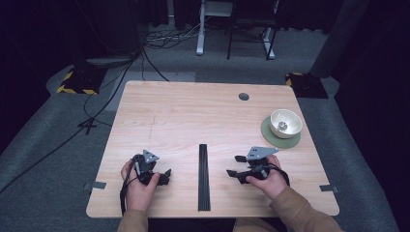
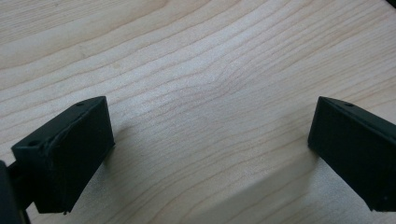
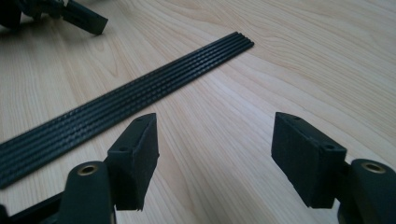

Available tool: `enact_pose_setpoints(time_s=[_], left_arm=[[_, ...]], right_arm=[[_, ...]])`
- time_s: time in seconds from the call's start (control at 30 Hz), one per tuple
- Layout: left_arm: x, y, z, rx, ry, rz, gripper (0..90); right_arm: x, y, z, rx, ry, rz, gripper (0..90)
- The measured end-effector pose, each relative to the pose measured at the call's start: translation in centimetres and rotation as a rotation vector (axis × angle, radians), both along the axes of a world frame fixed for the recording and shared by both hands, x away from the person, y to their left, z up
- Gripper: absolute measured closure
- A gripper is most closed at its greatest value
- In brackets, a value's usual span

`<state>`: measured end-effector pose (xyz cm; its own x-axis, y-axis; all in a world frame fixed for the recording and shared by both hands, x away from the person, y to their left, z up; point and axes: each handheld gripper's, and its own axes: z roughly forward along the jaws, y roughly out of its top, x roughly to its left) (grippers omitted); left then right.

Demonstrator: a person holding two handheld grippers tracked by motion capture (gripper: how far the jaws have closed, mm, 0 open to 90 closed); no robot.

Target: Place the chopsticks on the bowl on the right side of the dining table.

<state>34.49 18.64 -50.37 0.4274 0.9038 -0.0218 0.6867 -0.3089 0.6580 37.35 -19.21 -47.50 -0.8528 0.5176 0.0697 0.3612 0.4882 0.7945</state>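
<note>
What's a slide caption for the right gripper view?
Right gripper, jaws open and empty, low over the wooden table, facing the black ribbed strip.

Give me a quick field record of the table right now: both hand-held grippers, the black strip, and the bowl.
left hand-held gripper: open, nothing between jaws, left of strip
right hand-held gripper: open, nothing between jaws, right of strip
black ribbed strip: flat on table, between the two grippers, untouched
bowl: cream, upright on green round mat, far right
bowl contents: small pale object, unclear
table: light wood
</note>
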Motion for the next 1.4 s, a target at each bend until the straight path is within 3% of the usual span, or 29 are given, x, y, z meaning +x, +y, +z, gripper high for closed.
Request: enact_pose_setpoints(time_s=[0.1,0.23,0.5,0.77,1.4], left_arm=[[0.0,0.0,0.1,0.009,0.004,-0.002,0.5],[0.0,0.0,0.1,0.008,0.006,-0.002,0.5],[0.0,0.1,0.1,0.010,0.006,-0.001,0.5],[0.0,0.1,0.1,0.010,0.006,-0.001,0.4],[0.0,0.1,0.1,0.010,0.006,-0.001,0.4]], right_arm=[[-0.1,2.0,-0.4,-0.006,0.014,0.023,32.9],[-0.2,3.8,-0.8,-0.010,-0.003,0.042,31.8],[-0.3,5.9,-1.4,-0.019,-0.013,0.048,30.7],[-0.4,6.8,-2.1,-0.061,-0.016,0.053,30.9],[-0.5,6.9,-2.8,-0.075,-0.013,0.023,30.3]])
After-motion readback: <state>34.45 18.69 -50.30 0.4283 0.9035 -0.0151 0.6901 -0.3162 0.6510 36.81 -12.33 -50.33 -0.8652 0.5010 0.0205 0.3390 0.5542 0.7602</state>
